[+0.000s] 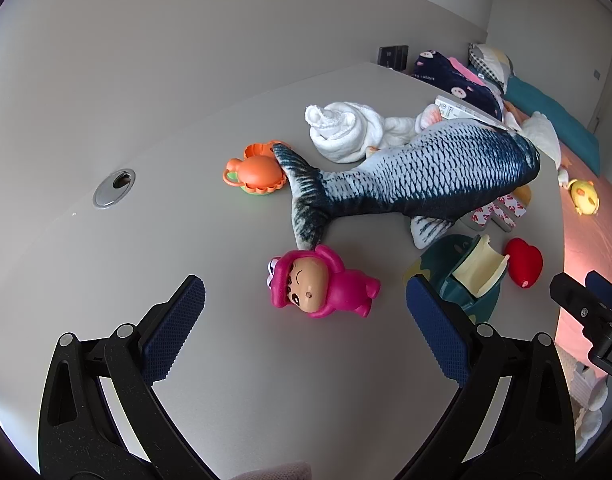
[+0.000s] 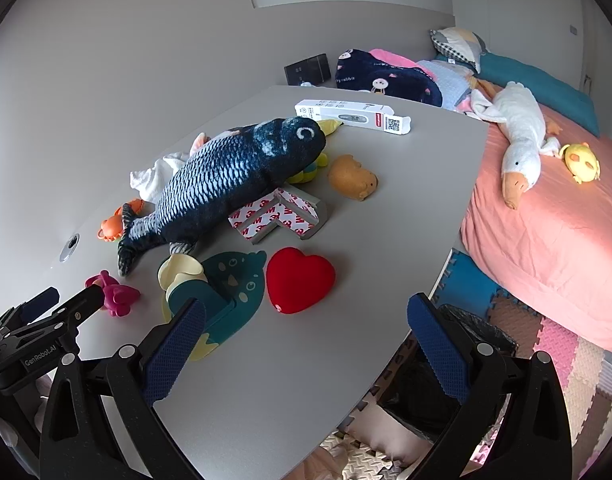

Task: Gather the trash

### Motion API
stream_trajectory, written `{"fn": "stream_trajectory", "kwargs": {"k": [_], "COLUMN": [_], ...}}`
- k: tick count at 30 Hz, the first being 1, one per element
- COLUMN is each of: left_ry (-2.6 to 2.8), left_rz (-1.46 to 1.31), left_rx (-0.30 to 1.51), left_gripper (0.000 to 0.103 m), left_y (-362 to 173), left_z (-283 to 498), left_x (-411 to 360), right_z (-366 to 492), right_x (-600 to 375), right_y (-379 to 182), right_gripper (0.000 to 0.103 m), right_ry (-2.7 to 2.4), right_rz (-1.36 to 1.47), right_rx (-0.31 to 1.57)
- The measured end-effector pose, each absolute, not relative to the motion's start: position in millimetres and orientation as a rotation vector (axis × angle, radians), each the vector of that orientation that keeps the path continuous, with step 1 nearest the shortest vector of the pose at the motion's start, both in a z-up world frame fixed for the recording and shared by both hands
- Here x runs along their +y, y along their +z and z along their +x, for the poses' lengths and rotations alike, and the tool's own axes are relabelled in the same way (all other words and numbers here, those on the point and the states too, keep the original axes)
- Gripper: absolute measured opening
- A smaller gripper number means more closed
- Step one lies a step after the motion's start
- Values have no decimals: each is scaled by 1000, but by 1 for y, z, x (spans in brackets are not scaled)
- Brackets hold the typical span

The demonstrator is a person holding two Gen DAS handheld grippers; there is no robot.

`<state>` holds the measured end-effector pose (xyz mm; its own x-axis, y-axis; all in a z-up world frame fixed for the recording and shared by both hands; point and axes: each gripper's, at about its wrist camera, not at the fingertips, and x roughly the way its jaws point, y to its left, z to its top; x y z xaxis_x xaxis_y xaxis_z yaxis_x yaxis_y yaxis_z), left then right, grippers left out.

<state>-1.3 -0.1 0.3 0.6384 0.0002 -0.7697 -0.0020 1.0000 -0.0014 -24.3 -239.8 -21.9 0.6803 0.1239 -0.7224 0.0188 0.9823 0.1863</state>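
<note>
1. The left gripper [image 1: 306, 312] hangs over the grey table [image 1: 166, 208] with its jaws spread wide and nothing between them.
2. In the left wrist view a pink doll [image 1: 321, 284] lies on its back just beyond the blue pads [image 1: 174, 332], about 12 o'clock from the gripper.
3. The plush fish [image 1: 417, 172] stretches from the doll toward 2 o'clock; its tail tip touches the doll's hood and also overlaps an orange crab toy [image 1: 256, 170].
4. A rolled white towel [image 1: 341, 132] sits just behind the fish at 12 o'clock.
5. The right gripper [image 2: 306, 344] is likewise released, jaws wide and empty, hovering at the table's near edge.
6. A red heart [image 2: 300, 278] lies at 12 o'clock from it, just beside a teal holder [image 2: 226, 292] at 11 o'clock; whether they touch I cannot tell.
7. The trash on the table: 3M foam corner strips [image 2: 282, 216] just beyond the heart, partly under the fish's belly, and a white box [image 2: 351, 118] at the far edge near the fish's head.
8. A tan toy [image 2: 351, 178] rests at 1 o'clock of the strips, apart from them.
9. A bin with a black liner [image 2: 437, 380] stands on the floor below the table edge, behind the right gripper's right finger, at 4 o'clock.
10. On the pink bed [image 2: 545, 240] at 2 o'clock lie a white goose [image 2: 519, 132] and a yellow chick [image 2: 581, 162].
</note>
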Motion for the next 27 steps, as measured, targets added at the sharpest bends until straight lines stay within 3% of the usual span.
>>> {"fn": "stream_trajectory", "kwargs": {"k": [27], "left_ry": [1], "left_rz": [1], "left_rx": [883], "left_gripper": [97], "left_y": [0], "left_z": [1], "left_x": [2], "right_z": [-28], "right_x": [-245], "right_y": [-24], "right_gripper": [101], "right_ry": [39], "right_rz": [161], "right_rx": [837]}}
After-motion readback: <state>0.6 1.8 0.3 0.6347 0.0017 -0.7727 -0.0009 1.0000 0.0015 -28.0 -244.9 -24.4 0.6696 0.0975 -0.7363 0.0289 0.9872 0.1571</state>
